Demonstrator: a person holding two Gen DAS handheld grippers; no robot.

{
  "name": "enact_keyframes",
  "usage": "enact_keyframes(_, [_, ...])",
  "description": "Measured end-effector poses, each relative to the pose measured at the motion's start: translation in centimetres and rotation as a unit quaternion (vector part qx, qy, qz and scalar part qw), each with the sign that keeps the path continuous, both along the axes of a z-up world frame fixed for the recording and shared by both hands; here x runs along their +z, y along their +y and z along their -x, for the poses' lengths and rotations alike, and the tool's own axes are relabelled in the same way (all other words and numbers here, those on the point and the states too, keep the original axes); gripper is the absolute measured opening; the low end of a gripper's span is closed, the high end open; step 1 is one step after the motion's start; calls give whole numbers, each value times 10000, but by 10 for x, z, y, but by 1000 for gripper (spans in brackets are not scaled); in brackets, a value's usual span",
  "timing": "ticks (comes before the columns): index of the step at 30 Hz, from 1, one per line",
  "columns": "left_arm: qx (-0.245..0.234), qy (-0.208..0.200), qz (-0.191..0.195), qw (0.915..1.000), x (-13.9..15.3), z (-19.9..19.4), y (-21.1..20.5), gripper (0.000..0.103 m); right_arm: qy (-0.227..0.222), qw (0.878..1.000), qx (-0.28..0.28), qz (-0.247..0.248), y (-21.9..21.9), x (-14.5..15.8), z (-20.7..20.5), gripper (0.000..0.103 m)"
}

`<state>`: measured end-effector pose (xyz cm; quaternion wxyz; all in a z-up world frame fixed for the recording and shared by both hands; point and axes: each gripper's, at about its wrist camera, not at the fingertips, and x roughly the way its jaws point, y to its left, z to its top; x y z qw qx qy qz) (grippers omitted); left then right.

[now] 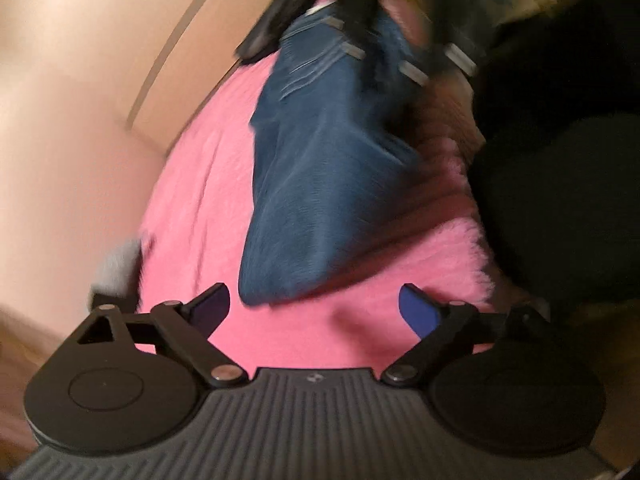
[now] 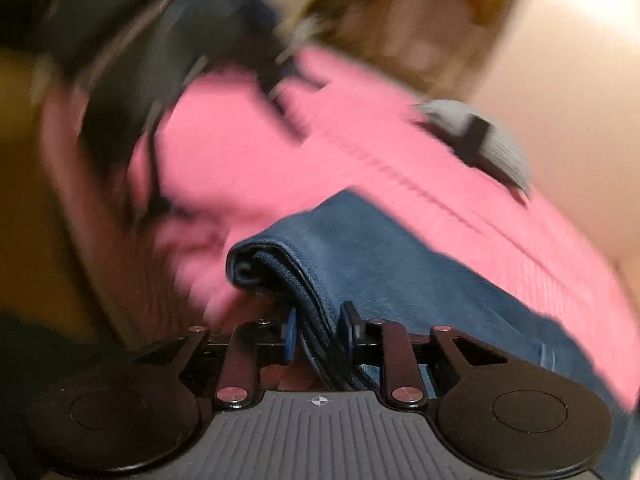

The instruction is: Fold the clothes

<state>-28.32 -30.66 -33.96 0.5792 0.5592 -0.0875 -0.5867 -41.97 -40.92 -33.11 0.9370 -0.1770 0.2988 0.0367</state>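
You work over a fuzzy pink blanket [image 1: 200, 200] with pale pink walls [image 1: 60, 120] behind it. The blue jeans [image 1: 320, 184] lie along the blanket. Your left gripper [image 1: 314, 310] hangs with its jaws spread wide and empty, just short of the jeans' near end. Only the right wrist view shows your right gripper [image 2: 318, 334] clamped on the jeans' folded edge [image 2: 280, 264], and a grey object [image 2: 480, 136], too blurred to identify, beyond.

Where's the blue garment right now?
The blue garment lies on the pink blanket, its folded edge clamped in the right gripper; the open left gripper sits near its other end.
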Motion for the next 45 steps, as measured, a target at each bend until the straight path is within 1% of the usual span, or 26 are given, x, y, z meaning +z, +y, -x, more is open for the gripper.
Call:
enact_keyframes(3, [-397, -431, 5, 9983, -6, -2, -17, 87, -37, 10000, -32, -46, -6, 3, -4, 21])
enact_keyframes(4, [-519, -562, 12, 9971, -8, -3, -23, 76, -50, 10000, -43, -62, -8, 4, -5, 21])
enact_keyframes(5, [-574, -562, -47, 9968, -7, -6, -28, 53, -62, 9999, -54, -77, -10, 5, -6, 21])
enact_keyframes(7, [-664, -520, -187, 9963, -6, -11, -38, 23, -51, 10000, 4, -33, -9, -1, -3, 21])
enact_keyframes(8, [-708, -499, -257, 9959, -6, -14, -42, 17, -36, 10000, 40, 67, -8, -6, -1, 21])
enact_keyframes(9, [-752, -478, -327, 9955, -5, -17, -47, 15, -19, 9998, 76, 194, -5, -11, 1, 21])
enact_keyframes(10, [-752, -401, -333, 9958, -3, -19, -48, 13, -2, 9994, 112, 321, -3, -17, 3, 26])
enact_keyframes(11, [-698, -275, -313, 9967, 1, -21, -48, 12, -1, 9984, 116, 554, -1, -23, 5, 36])
enact_keyframes(12, [-635, -143, -291, 9975, 5, -24, -48, 12, -22, 9961, 54, 884, 2, -29, 7, 71])
enact_keyframes(13, [-572, -10, -269, 9980, 9, -26, -48, 11, -47, 9923, -28, 1234, 4, -36, 9, 81])
enact_keyframes(15, [-454, 164, -193, 9986, 17, -28, -47, 10, 20, 9847, -71, 1743, 3, -50, 9, 81])
enact_keyframes(17, [-394, 190, -118, 9990, 22, -27, -46, 9, 142, 9765, -158, 2145, -1, -63, 1, 78])
enact_keyframes(18, [-351, 170, -95, 9992, 24, -25, -43, 9, 205, 9751, -218, 2199, -2, -66, -4, 38])
enact_keyframes(19, [-306, 144, -74, 9994, 26, -24, -39, 8, 268, 9747, -281, 2201, -3, -67, -9, 13])
enact_keyframes(21, [-189, 140, -24, 9997, 32, -24, -29, 8, 300, 9756, -398, 2138, -2, -64, -17, 13])
enact_keyframes(24, [112, 289, 63, 9995, 55, -27, 6, 8, 76, 9809, -365, 1909, 13, -48, -18, 13])
enact_keyframes(29, [534, 350, -126, 9979, 92, -24, 58, 9, -296, 9918, 285, 1213, 52, -26, -9, 12])
enact_keyframes(32, [659, 323, -143, 9972, 105, -24, 55, 11, -505, 9969, 236, 556, 50, -19, -11, 12])
enact_keyframes(36, [595, 318, 377, 9970, 148, -15, 24, 18, -919, 9947, -345, -314, 14, 7, 0, 12])
enact_keyframes(37, [577, 318, 512, 9965, 159, -13, 16, 24, -1051, 9918, -506, -528, 2, 16, 2, 12])
enact_keyframes(39, [515, 541, 1159, 9904, 186, -7, -3, 37, -1360, 9830, -807, -932, -24, 31, 10, 11])
enact_keyframes(40, [482, 660, 1496, 9854, 200, -3, -12, 54, -1534, 9749, -1012, -1255, -41, 39, 15, 11])
enact_keyframes(41, [448, 778, 1831, 9790, 214, 0, -21, 63, -1715, 9628, -1262, -1661, -62, 46, 21, 11])
enact_keyframes(42, [414, 895, 2163, 9713, 228, 3, -30, 64, -1911, 9467, -1542, -2086, -87, 50, 28, 11])
enact_keyframes(44, [343, 1126, 2818, 9522, 255, 9, -48, 65, -2301, 9045, -2137, -2886, -137, 47, 47, 12])
enact_keyframes(45, [355, 1250, 2831, 9502, 255, 12, -57, 65, -2491, 8789, -2455, -3243, -162, 40, 59, 12])
